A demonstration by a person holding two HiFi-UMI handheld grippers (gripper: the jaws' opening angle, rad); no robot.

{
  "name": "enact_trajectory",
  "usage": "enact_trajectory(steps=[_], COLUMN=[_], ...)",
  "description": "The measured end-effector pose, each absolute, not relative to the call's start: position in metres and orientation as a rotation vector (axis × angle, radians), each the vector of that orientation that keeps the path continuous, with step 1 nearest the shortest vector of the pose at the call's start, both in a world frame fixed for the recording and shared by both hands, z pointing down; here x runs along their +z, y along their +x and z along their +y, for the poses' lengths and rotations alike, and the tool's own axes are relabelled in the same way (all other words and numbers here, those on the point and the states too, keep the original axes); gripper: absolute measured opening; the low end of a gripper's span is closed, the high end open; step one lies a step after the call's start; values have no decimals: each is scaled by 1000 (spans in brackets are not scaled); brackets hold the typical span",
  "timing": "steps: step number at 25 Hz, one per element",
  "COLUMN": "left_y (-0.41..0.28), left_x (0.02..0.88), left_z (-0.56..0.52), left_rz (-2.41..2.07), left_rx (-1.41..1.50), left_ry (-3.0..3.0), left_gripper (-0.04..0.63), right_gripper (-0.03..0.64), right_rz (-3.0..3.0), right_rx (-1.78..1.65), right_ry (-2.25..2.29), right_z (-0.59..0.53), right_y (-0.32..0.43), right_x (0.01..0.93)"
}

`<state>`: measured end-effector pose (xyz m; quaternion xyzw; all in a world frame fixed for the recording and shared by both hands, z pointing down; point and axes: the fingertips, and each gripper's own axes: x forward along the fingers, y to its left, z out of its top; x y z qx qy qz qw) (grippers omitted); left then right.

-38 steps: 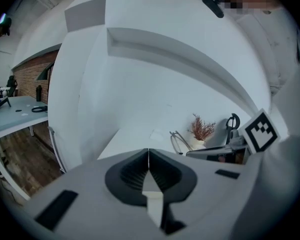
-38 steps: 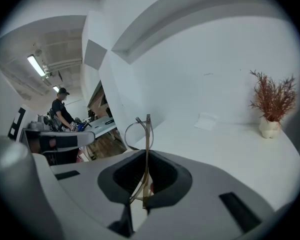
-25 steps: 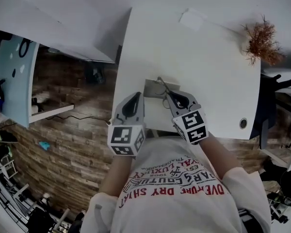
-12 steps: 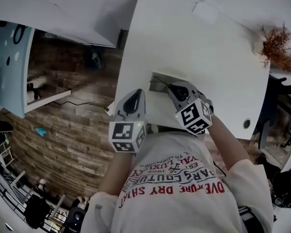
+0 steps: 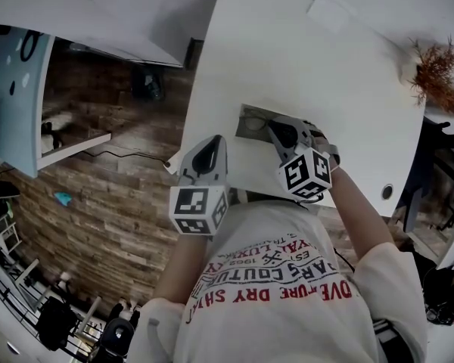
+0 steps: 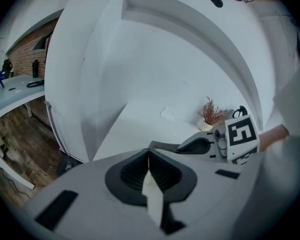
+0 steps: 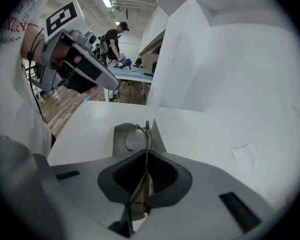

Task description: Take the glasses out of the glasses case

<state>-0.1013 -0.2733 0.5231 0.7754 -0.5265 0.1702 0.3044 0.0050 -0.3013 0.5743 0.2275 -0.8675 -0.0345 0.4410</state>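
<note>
Lowered, the right hand-held gripper (image 7: 146, 152) clamps glasses (image 7: 147, 134).

The thin wire-framed glasses (image 7: 136, 136) show only one rim loop and a temple; the rest sinks into the dark hollow between the closed jaws of the right gripper (image 7: 147, 126). In the head view that gripper covers them almost wholly, along with the right end of the flat grey glasses case (image 5: 250, 119). Behind the body of the left gripper (image 6: 149, 156) the case is a mere grey sliver. The white slip (image 5: 327, 10) near the far edge of the white table (image 5: 348, 89) is too small to identify
</note>
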Motion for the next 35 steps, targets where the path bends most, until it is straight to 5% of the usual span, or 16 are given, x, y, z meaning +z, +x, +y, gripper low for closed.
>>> enact_trajectory(steps=[23, 27, 35], left_y=[-98, -100, -103], left_x=[528, 526, 506], left_z=[-263, -263, -273], left_rz=[-1341, -1328, -1294], left_rx=[458, 467, 458], left_ry=[2064, 2082, 2167], left_gripper=[8, 8, 8], right_gripper=[29, 150, 145], right_rz=[-2181, -2224, -2287], right_rx=[17, 60, 73], right_ry=[456, 464, 769], right_z=[-274, -273, -292], right_y=[-3, -7, -3], right_x=[590, 585, 535])
